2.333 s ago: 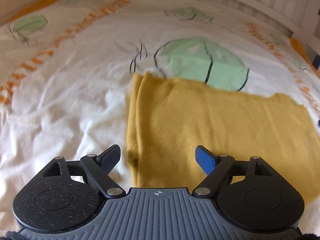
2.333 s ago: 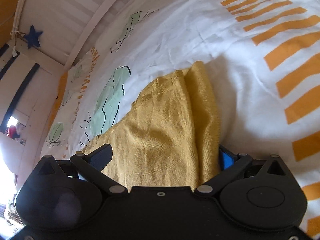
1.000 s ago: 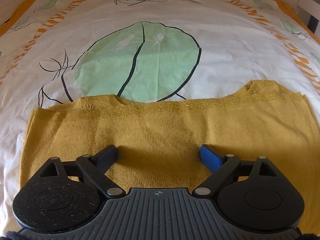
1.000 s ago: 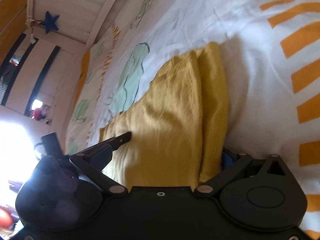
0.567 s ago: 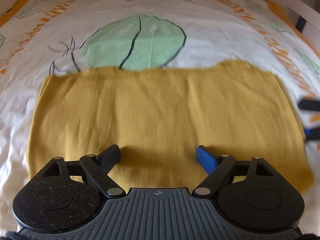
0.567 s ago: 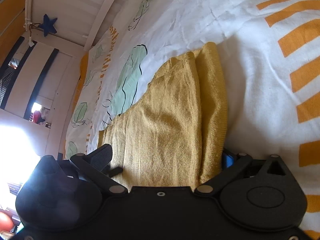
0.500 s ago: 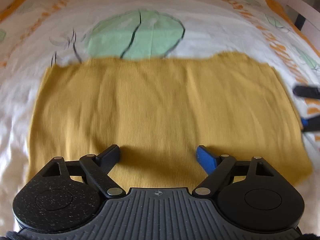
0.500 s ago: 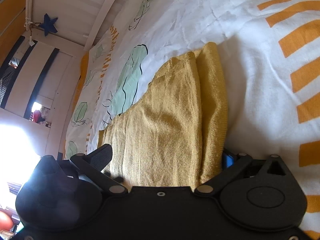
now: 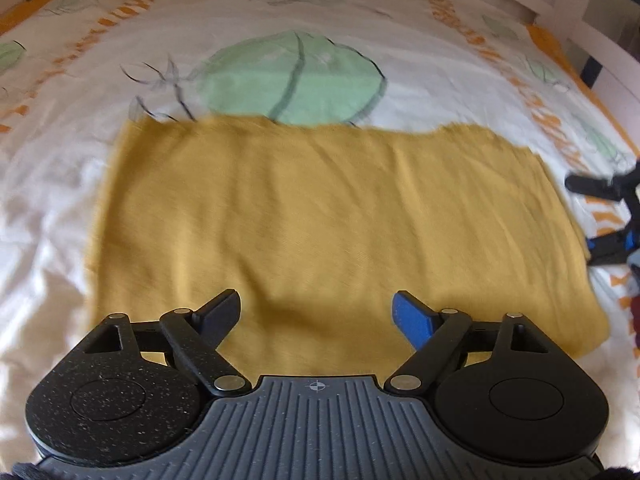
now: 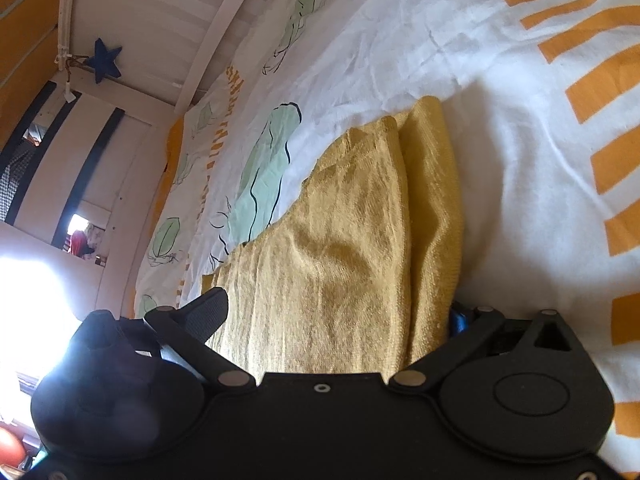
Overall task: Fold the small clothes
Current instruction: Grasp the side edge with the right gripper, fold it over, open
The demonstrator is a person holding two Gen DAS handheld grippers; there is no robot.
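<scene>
Now both wide-open claws, left claw [image 9: 316,308] and right claw [image 10: 336,312], hold nothing; pinch the yellow cloth's [image 9: 320,216] right edge evenly.

The left gripper [image 9: 317,307] has a ribbed grey body, speckled black discs, silver pivot screws, one black and one blue fingertip; the right gripper [image 10: 336,312] is plain black.

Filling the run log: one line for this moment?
yellow garment flat on bedsheet | left gripper open above | right gripper open astride edge
</scene>
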